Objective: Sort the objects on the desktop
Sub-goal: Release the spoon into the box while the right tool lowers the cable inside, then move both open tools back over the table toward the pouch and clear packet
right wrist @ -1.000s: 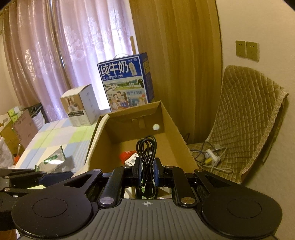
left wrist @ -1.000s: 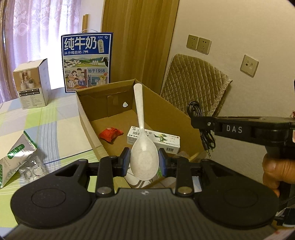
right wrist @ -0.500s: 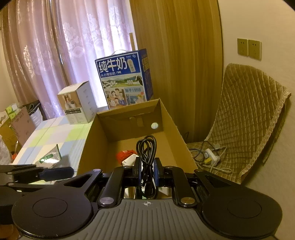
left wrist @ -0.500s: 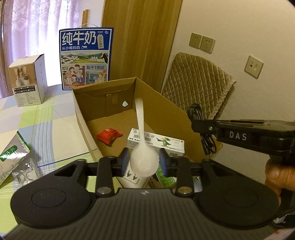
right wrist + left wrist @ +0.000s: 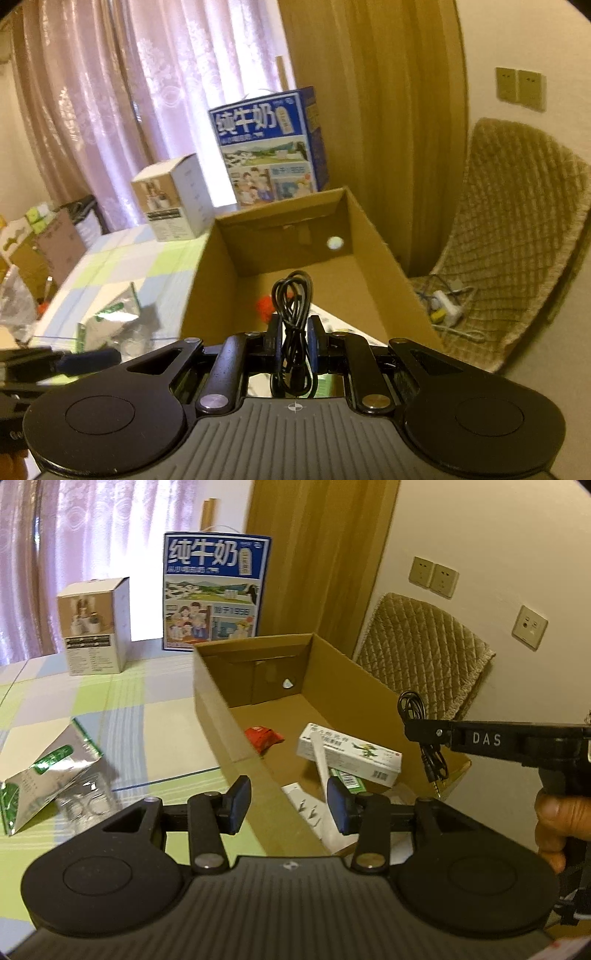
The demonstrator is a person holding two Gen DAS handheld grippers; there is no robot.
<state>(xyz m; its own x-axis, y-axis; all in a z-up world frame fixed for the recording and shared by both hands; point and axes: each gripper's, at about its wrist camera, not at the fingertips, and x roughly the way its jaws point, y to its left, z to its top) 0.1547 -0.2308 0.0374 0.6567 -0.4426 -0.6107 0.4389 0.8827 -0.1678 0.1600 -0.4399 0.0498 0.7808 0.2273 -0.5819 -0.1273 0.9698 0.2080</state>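
Note:
My left gripper (image 5: 286, 805) is open and empty above the near left wall of the open cardboard box (image 5: 218, 709). The white spoon (image 5: 325, 790) lies inside the box, its handle across a white medicine carton (image 5: 351, 755), near a red packet (image 5: 264, 736) and a white power plug (image 5: 301, 805). My right gripper (image 5: 293, 341) is shut on a coiled black cable (image 5: 293, 295) and holds it above the box's near end (image 5: 369, 280). It also shows in the left wrist view (image 5: 424, 734), with the cable (image 5: 430, 753) hanging from it.
On the checked tablecloth, a silver and green pouch (image 5: 48, 771) and clear blister packs (image 5: 85, 801) lie left of the box. A small white carton (image 5: 94, 627) and a blue milk case (image 5: 214, 590) stand behind. A quilted chair (image 5: 517, 258) is to the right.
My left gripper opened and let go of the white spoon, which dropped into the box. The right gripper still holds the cable over the box.

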